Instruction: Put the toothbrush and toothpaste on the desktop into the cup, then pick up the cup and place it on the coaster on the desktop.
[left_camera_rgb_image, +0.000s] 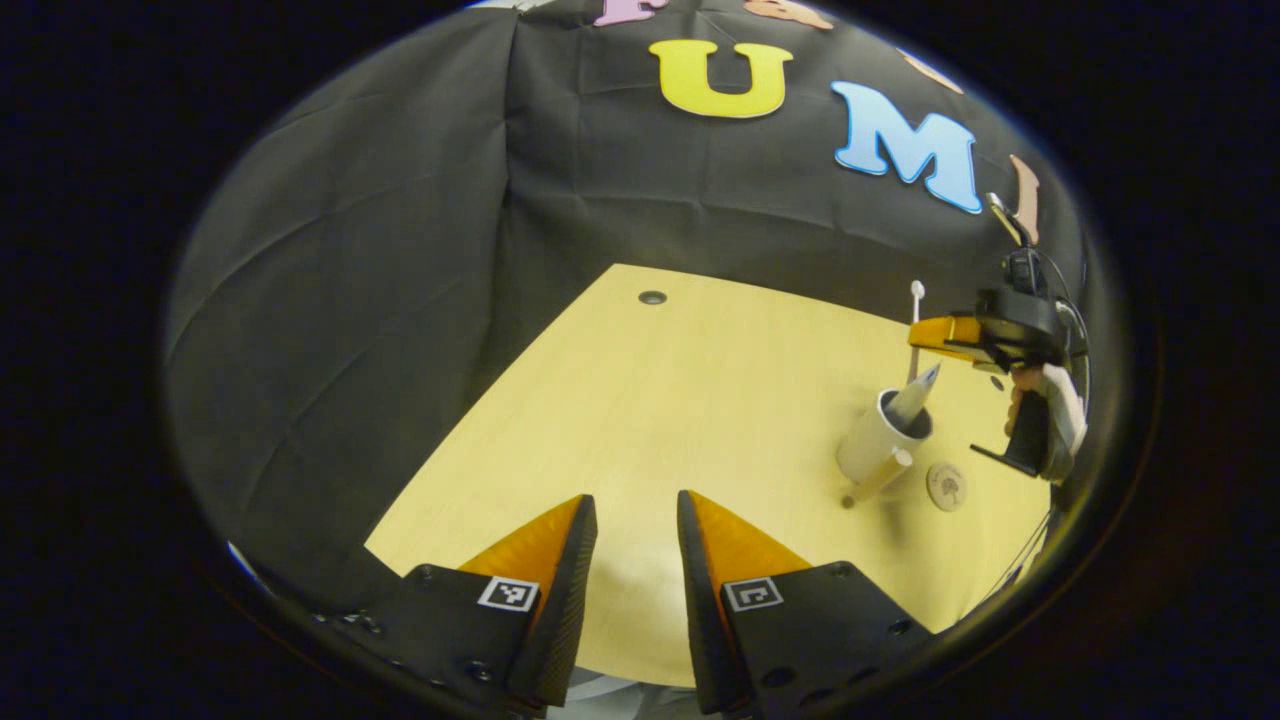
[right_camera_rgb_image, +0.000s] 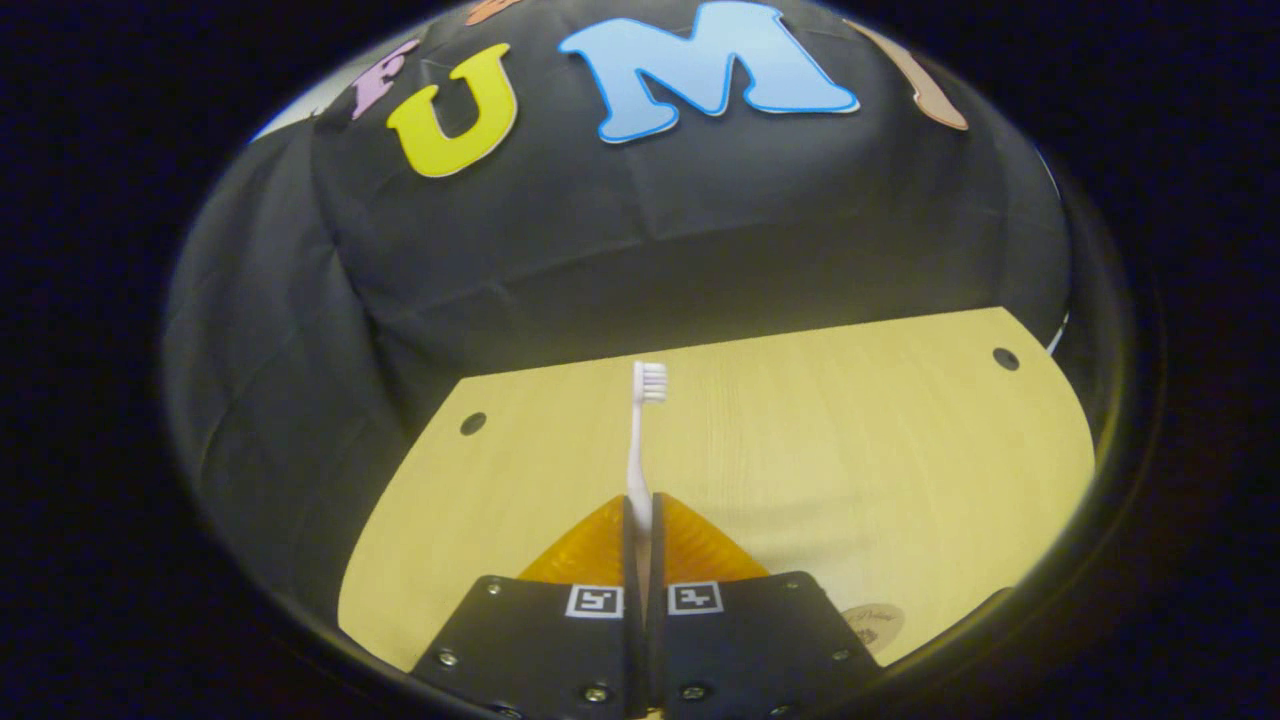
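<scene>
Surroundings: wooden desktop (left_camera_rgb_image: 700, 400) backed by black cloth wall (left_camera_rgb_image: 400, 250); a dark round hole (left_camera_rgb_image: 652, 297) near the far edge, two such holes in the right gripper view.
Cup: white cup (left_camera_rgb_image: 872, 440) stands upright on the right part of the desktop, with a wooden handle (left_camera_rgb_image: 880, 477) jutting toward the near side.
Toothpaste: toothpaste (left_camera_rgb_image: 912, 398) sits in the cup, crimped end up, leaning slightly right.
Coaster: round coaster (left_camera_rgb_image: 946, 486) lies flat just beside the cup on its right, apart from it.
Toothbrush: toothbrush (right_camera_rgb_image: 638, 450) upright, long axis vertical, bristle head on top; in the left gripper view it hangs above the cup.
Right gripper: right gripper (right_camera_rgb_image: 638, 510) pressed together on the toothbrush handle; a gloved hand (left_camera_rgb_image: 1050, 420) holds it over the cup. Whether the brush's lower end has entered the cup is probably not resolvable here.
Left gripper: left gripper (left_camera_rgb_image: 637, 515) spread, nothing between its fingers, over the near left desktop.
Open room: broad bare wood left of and behind the cup; the near edge lies below the left gripper.
</scene>
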